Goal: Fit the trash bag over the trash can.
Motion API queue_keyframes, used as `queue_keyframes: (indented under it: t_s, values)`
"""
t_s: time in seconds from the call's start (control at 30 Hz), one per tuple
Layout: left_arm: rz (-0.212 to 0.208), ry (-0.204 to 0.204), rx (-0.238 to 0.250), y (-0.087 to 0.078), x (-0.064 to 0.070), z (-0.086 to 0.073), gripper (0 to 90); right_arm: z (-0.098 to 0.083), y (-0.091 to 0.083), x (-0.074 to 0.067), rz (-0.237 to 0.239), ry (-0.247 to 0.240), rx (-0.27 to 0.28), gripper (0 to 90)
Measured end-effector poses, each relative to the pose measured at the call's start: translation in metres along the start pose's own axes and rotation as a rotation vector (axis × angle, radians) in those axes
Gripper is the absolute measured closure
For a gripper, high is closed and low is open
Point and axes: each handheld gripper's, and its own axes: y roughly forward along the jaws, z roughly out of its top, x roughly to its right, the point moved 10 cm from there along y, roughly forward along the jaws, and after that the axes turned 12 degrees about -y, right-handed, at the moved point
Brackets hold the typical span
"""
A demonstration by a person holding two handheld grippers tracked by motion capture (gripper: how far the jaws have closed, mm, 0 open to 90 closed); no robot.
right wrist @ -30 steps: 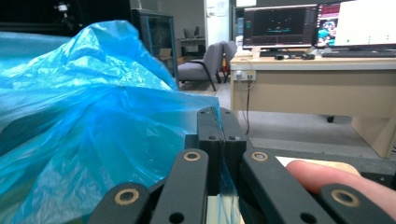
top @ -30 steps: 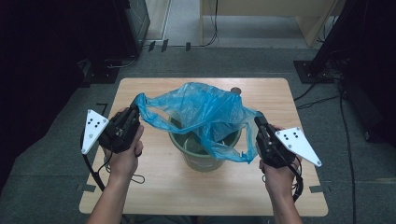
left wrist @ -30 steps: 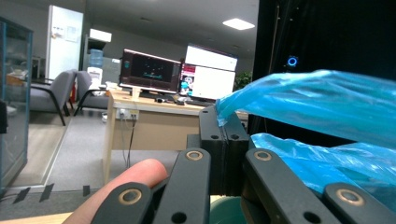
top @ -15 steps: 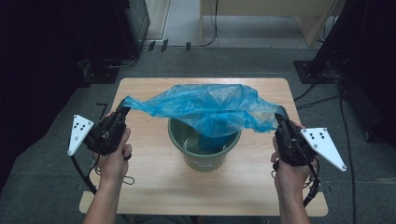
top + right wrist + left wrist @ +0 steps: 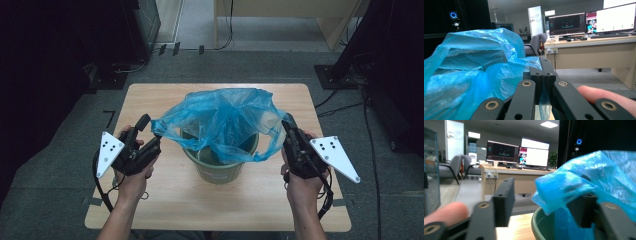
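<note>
Over the green bucket [image 5: 220,167], left tongs [image 5: 152,134] just spread, blue bag [image 5: 227,122] draped on one jaw, right tongs [image 5: 287,131] pinching bag.

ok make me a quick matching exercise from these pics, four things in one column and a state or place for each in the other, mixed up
Things:
1. left gripper
2. right gripper
3. blue plastic bag
4. green bin

States or places:
A. stands on the wooden table, under the bag
B. jaws apart, having just opened, the bag's edge draped on one jaw
C. jaws shut on the bag's edge
D. bunched over the bin's mouth

Pairs: 1-B, 2-C, 3-D, 4-A
</note>
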Motion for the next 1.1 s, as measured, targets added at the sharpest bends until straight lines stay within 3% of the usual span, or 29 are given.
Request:
queue_keyframes:
  t_s: [0.07, 0.17, 0.23, 0.33, 0.5, 0.7, 1.1]
  values:
    - [0.001, 0.021, -0.008, 0.001, 0.002, -0.002, 30.2, 0.001, 0.0, -0.001, 0.006, -0.002, 0.002, 90.0]
    - [-0.027, 0.034, -0.004, 0.0, 0.007, -0.003, 32.6, -0.001, 0.001, -0.004, 0.021, -0.014, -0.003, 90.0]
    - [-0.061, 0.023, 0.002, -0.001, 0.011, -0.004, 45.7, -0.004, 0.001, -0.006, 0.025, -0.033, -0.011, 90.0]
    - [-0.102, -0.04, -0.023, -0.001, 0.01, -0.008, 67.6, -0.009, 0.0, -0.006, 0.025, -0.043, -0.024, 90.0]
    - [-0.101, -0.116, -0.059, -0.006, -0.002, -0.018, 85.6, -0.022, -0.002, 0.006, -0.002, -0.03, -0.058, 90.0]
    - [-0.112, -0.198, -0.105, -0.015, -0.014, -0.036, 89.5, -0.043, -0.005, 0.01, -0.027, -0.045, -0.102, 90.0]
    - [-0.13, -0.277, -0.188, -0.036, -0.028, -0.066, 90.0, -0.071, -0.017, 0.035, -0.1, -0.018, -0.162, 90.0]
